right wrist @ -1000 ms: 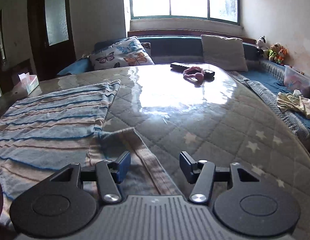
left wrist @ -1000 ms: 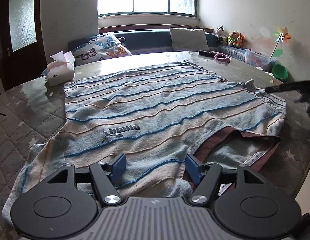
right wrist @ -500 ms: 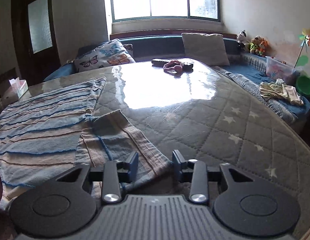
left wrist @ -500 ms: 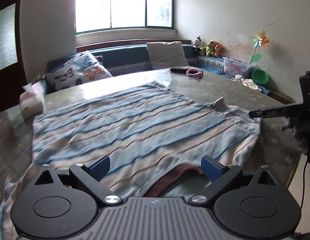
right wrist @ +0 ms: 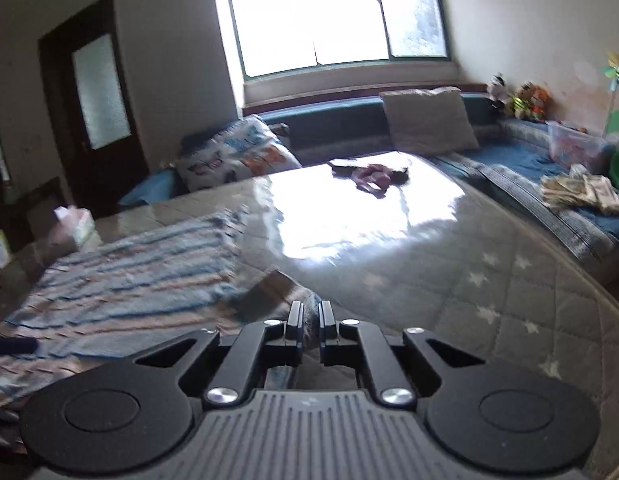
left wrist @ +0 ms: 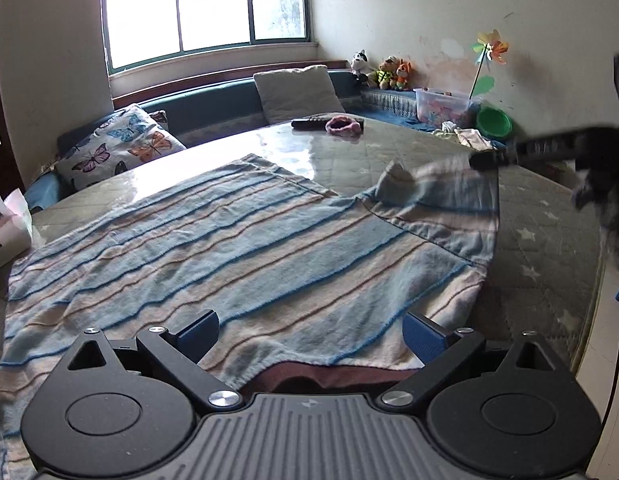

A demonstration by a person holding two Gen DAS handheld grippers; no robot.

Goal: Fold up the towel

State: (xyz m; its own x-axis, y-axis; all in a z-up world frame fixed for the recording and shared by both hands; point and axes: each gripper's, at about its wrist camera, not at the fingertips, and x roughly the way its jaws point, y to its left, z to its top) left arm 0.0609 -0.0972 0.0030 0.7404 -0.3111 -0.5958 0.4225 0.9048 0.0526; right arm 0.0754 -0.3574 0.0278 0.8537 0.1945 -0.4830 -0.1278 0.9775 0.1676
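**Right tool pinches the towel corner**

The striped towel (left wrist: 245, 256) lies spread on the bench (left wrist: 541, 216). The right tool (right wrist: 308, 320) is pressed together on a corner of the towel and holds it up off the bench. The left tool (left wrist: 309, 330) is spread wide over the near edge of the towel, holding nothing.

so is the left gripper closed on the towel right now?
No. In the left wrist view the left gripper has its blue fingers spread wide apart above the striped towel, pinching nothing.
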